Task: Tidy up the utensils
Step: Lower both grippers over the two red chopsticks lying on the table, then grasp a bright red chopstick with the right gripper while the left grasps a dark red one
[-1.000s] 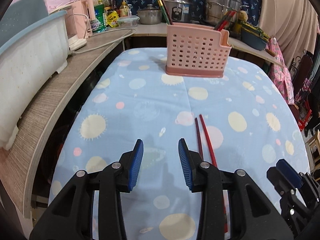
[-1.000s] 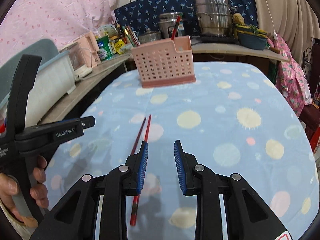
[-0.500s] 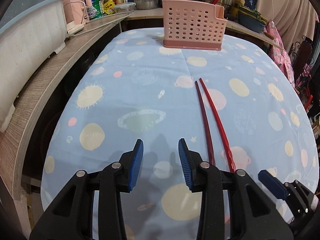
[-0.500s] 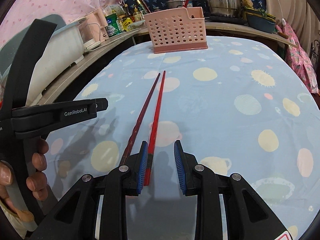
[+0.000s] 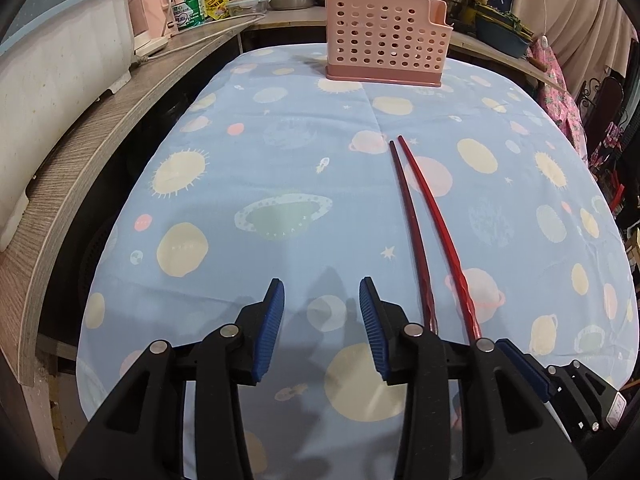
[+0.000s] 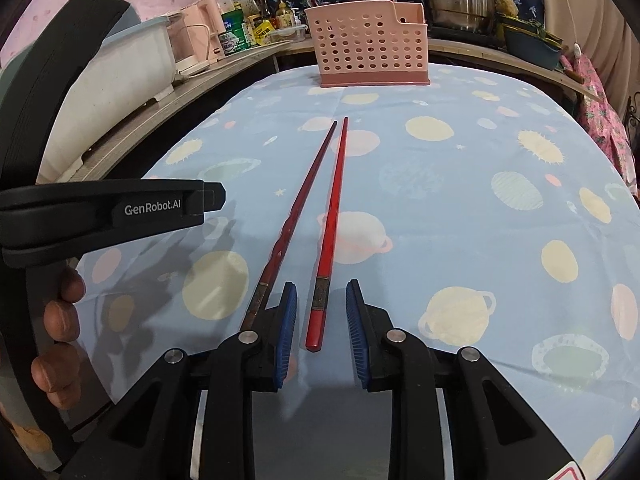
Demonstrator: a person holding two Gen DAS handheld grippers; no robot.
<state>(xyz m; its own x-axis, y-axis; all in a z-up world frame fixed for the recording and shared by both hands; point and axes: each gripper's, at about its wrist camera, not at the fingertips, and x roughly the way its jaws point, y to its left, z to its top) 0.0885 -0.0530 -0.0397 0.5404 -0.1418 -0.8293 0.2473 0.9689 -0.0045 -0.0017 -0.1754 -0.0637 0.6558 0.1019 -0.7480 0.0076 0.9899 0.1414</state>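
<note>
Chopsticks [image 6: 332, 216] lie mid-frame on the tablecloth [image 6: 480, 240], the brighter one's butt between my closing right tongs [image 6: 318, 320], seemingly untouched. Left tongs [image 5: 322, 328] open wider, empty. Squeezing off-centre could roll it away.

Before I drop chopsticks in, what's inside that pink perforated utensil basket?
Through the holes of the pink utensil basket only its pale far wall shows, with no utensil rising above the rim. Its floor is hidden by the solid base band, so something small could still lie there.
</note>
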